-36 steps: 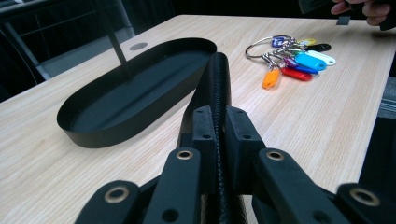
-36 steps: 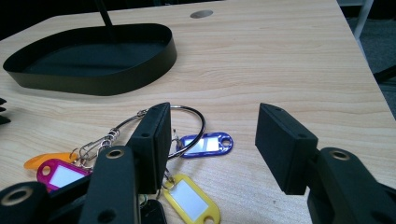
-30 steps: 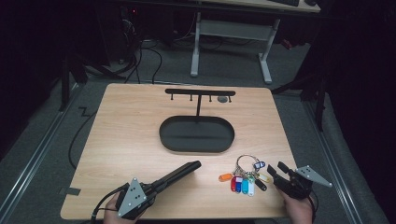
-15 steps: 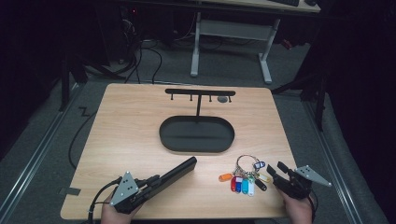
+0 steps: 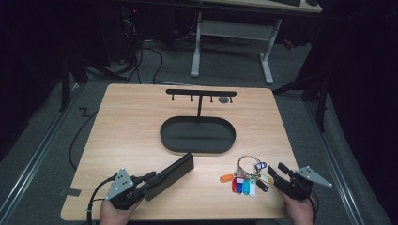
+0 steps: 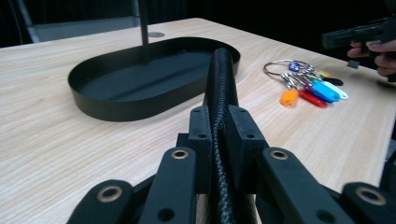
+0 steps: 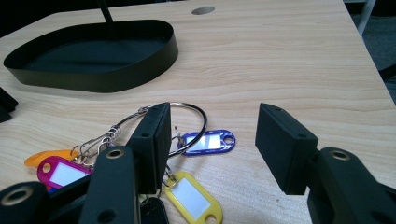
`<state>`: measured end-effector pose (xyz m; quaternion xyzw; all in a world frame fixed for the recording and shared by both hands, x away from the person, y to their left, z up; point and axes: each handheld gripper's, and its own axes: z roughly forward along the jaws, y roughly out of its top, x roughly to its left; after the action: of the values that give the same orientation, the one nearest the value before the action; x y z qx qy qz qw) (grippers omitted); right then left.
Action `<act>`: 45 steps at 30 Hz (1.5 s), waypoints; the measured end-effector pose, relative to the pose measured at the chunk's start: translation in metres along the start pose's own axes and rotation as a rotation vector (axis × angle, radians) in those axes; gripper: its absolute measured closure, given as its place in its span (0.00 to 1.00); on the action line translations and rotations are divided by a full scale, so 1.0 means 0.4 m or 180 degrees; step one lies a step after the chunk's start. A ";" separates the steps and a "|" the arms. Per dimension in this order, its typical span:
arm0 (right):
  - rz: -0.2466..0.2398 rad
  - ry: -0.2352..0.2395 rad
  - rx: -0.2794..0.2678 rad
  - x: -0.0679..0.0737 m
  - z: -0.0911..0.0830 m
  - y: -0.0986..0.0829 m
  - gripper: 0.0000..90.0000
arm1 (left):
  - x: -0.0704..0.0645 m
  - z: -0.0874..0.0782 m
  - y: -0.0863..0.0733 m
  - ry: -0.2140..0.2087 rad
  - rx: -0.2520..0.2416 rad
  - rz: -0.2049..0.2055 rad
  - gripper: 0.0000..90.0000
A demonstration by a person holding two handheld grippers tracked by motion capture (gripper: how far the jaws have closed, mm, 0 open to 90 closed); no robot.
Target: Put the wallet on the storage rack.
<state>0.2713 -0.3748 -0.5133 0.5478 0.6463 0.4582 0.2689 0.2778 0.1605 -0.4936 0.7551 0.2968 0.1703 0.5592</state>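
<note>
A metal key ring (image 5: 247, 164) carrying several coloured tags (image 5: 240, 183) lies on the wooden table at the front right. In the right gripper view the ring (image 7: 202, 122) and a blue tag (image 7: 208, 141) lie between my open jaws, with a yellow tag (image 7: 191, 196) nearer. My right gripper (image 5: 276, 169) (image 7: 215, 114) is open, low over the table, just right of the keys. My left gripper (image 5: 187, 161) (image 6: 220, 53) is shut on nothing at the front left. Its long jaws point toward the black oval tray (image 5: 197, 141) (image 6: 116, 109).
A thin black T-shaped stand (image 5: 201, 92) with small hooks rises from the tray's far side. A grey round grommet (image 5: 224, 99) sits in the table behind it. The table's right edge (image 7: 369, 60) is close to my right gripper. Desk legs and cables stand on the floor beyond.
My left gripper has shifted a little to the left and forward, its jaws staying shut. The right gripper and the keys have not moved.
</note>
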 end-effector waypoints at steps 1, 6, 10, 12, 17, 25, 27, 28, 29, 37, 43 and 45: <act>0.0004 0.0001 0.0004 0.000 0.001 0.000 0.51 | 0.002 -0.001 -0.001 0.0002 -0.0010 -0.0015 0.89; 0.0023 0.0006 0.0009 0.000 0.002 -0.001 0.51 | 0.000 -0.002 -0.002 0.0042 -0.0021 0.0007 0.83; 0.0029 0.0008 0.0011 -0.001 0.002 -0.001 0.51 | 0.001 -0.001 -0.003 -0.0001 0.0010 -0.0033 0.76; 0.0029 0.0010 0.0010 -0.001 0.002 -0.001 0.51 | -0.004 0.005 -0.006 0.0039 0.0109 0.0043 0.72; 0.0030 0.0014 0.0005 -0.001 0.001 0.000 0.51 | -0.014 0.013 -0.006 0.0048 0.0170 0.0143 0.68; 0.0021 0.0012 0.0005 -0.001 0.001 0.000 0.51 | -0.016 0.017 0.002 0.0084 0.0340 0.0234 0.56; 0.0018 0.0012 0.0005 -0.001 0.001 0.001 0.51 | -0.017 0.017 0.003 0.0086 0.0341 0.0243 0.55; 0.0026 0.0010 0.0007 0.000 0.001 0.001 0.51 | -0.018 0.015 0.005 0.0075 0.0345 0.0248 0.56; 0.0004 0.0010 0.0000 0.000 0.001 0.001 0.51 | -0.019 0.014 0.008 0.0067 0.0349 0.0247 0.56; -0.0006 0.0031 -0.0005 0.001 0.001 0.002 0.51 | -0.017 0.024 0.026 0.0048 0.0559 0.0223 0.49; 0.0005 0.0075 -0.0018 0.004 0.001 0.005 0.51 | -0.019 0.041 0.067 0.0148 0.0882 0.0369 0.51; 0.0010 0.0091 -0.0030 0.003 0.001 0.006 0.51 | -0.020 0.045 0.083 0.0161 0.1019 0.0423 0.52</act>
<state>0.2723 -0.3735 -0.5111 0.5409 0.6471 0.4694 0.2615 0.2907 0.1354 -0.4674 0.8480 0.2834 0.1765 0.4117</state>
